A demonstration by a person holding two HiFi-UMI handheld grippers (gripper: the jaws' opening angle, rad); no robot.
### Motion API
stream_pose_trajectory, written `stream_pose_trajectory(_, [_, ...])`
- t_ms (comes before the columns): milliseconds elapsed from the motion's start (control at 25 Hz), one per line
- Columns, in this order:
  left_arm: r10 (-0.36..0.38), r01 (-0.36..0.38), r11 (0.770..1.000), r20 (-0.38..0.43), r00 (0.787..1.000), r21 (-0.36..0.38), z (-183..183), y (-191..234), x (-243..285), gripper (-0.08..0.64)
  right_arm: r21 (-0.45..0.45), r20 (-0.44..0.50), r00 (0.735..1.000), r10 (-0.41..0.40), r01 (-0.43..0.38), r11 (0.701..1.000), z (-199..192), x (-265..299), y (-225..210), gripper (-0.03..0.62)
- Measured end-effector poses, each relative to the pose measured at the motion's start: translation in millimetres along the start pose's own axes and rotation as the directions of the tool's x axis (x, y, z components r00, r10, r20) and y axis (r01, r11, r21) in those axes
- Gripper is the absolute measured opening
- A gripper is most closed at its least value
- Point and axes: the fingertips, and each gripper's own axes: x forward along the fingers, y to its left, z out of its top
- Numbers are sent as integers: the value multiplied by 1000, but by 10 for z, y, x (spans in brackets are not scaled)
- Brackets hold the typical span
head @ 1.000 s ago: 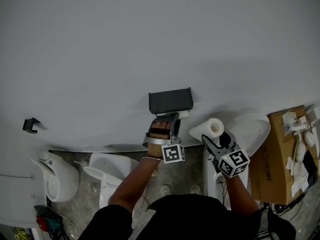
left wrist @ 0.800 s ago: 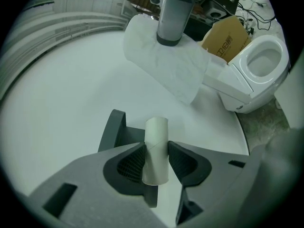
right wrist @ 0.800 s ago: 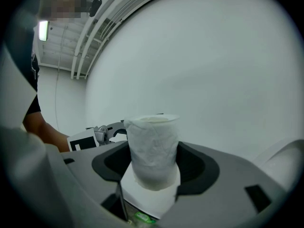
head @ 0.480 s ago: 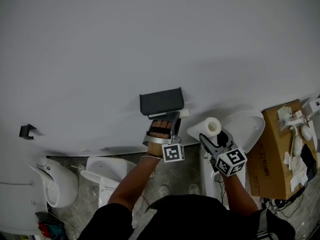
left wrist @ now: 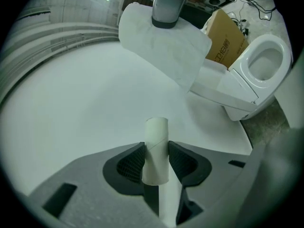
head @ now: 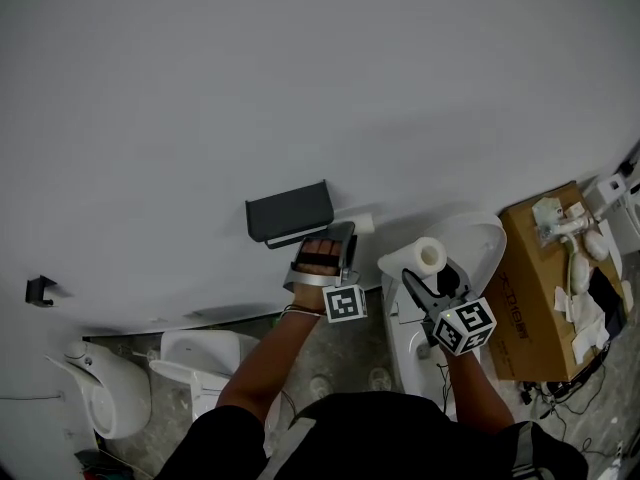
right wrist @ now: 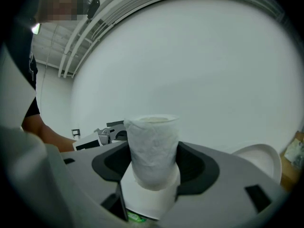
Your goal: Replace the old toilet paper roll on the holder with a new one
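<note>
The dark grey holder (head: 290, 211) hangs on the white wall with nothing visible on it. My left gripper (head: 342, 232) is just right of and below it, shut on the bare cardboard tube (head: 362, 222). In the left gripper view the tube (left wrist: 156, 148) stands upright between the two pads, left gripper (left wrist: 156, 159). My right gripper (head: 427, 271) is shut on the full white roll (head: 420, 258), held out over the toilet. The right gripper view shows that roll (right wrist: 152, 146) clamped between the jaws, right gripper (right wrist: 152, 161).
A white toilet (head: 470, 243) stands under the right hand, with an open cardboard box (head: 545, 288) of fittings to its right. Lower left are a urinal (head: 100, 393) and another white bowl (head: 200, 358). A small black hook (head: 38, 289) sits on the wall far left.
Both grippers have moved right along the wall, away from the holder. The tube has come clear of the holder's right end, and the new roll now hangs over the toilet.
</note>
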Motion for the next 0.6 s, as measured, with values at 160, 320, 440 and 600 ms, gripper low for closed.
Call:
stream_pose_trajectory(160, [-3,3,1000,30,1000,-5,177,-34,25,154,3,1,999,-49,49,999,-17,-159,-148,285])
stream_pose_trajectory(320, [8,-3,998,71,997,-68,298,-6,9,155,5,-2,996,-89,89,996,-36,-271,-279,285])
stream_pose_trajectory(440, [36,-24,992,97,995,-122,368,86,-67,154,4,-3,994,-108,108,994,-51,-323,-323,285])
stream_pose_trajectory(600, [66,-40,978,120,991,-204,476,176,-215,153,-1,-3,993,-119,119,993,-42,-344,-320,285])
